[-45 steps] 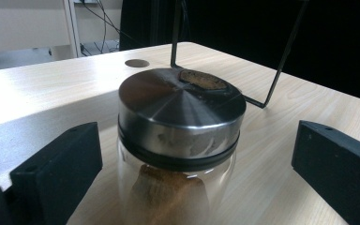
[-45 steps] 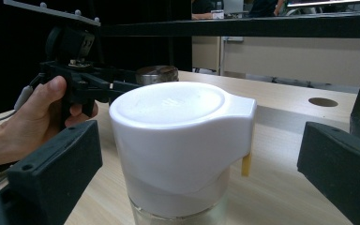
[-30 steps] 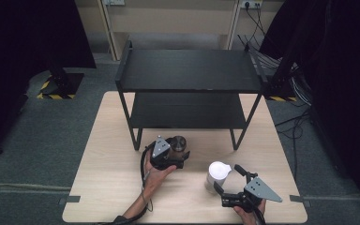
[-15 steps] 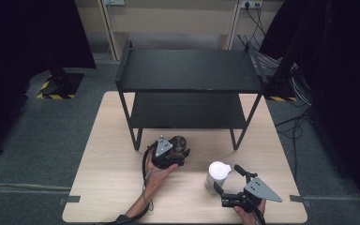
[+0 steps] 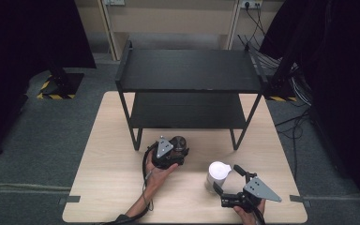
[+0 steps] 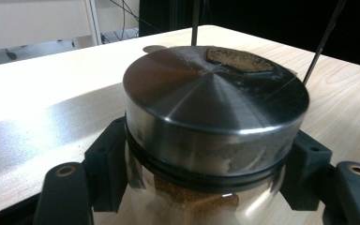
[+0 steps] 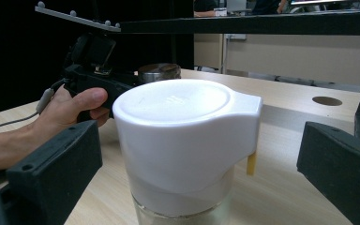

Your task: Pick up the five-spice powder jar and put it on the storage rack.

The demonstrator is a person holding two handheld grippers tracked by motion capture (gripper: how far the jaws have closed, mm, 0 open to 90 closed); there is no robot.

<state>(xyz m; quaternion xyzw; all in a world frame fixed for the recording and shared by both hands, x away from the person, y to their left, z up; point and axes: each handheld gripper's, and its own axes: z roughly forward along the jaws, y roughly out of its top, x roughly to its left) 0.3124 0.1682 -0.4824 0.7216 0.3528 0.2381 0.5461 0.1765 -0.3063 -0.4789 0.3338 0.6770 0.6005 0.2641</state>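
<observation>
Steel-lidded jar (image 6: 215,122) stands on the worktop (image 5: 108,154) just in front of the black shelf rack (image 5: 190,77), pinched at its neck by the fingers (image 6: 105,159) of the left gripper (image 5: 176,152); brown powder shows through its glass. To its right, nearer the person, a white-lidded jar (image 5: 217,176) stands between the spread fingers (image 7: 51,173) of the right gripper (image 5: 227,180), which do not touch it. The left hand (image 7: 72,110) wraps the left gripper's handle.
</observation>
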